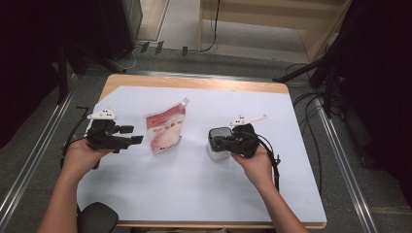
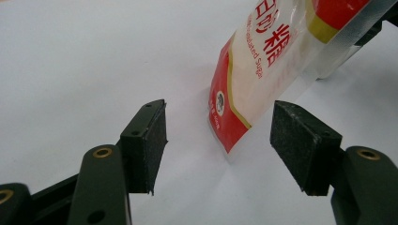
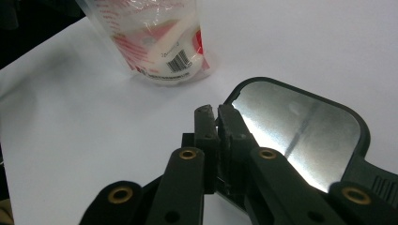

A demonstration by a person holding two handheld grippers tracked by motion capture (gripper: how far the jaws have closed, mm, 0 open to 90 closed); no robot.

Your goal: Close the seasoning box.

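1. My right hand-held gripper (image 3: pixel 217 112): jaws pinched together on the rim of the black-lidded container (image 3: pixel 300 136), steadying it on the counter (image 1: pixel 194 194).
2. My left hand-held gripper (image 2: pixel 218 140): jaws apart, aimed at the upright sugar pouch (image 2: pixel 263 61), ready to grasp.

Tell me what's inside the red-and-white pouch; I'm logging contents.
Through the clear panels of the pouch, white granules show, heaped toward the bottom. The label reads granulated sugar. The red printed areas hide the rest, so the fill level cannot be told.
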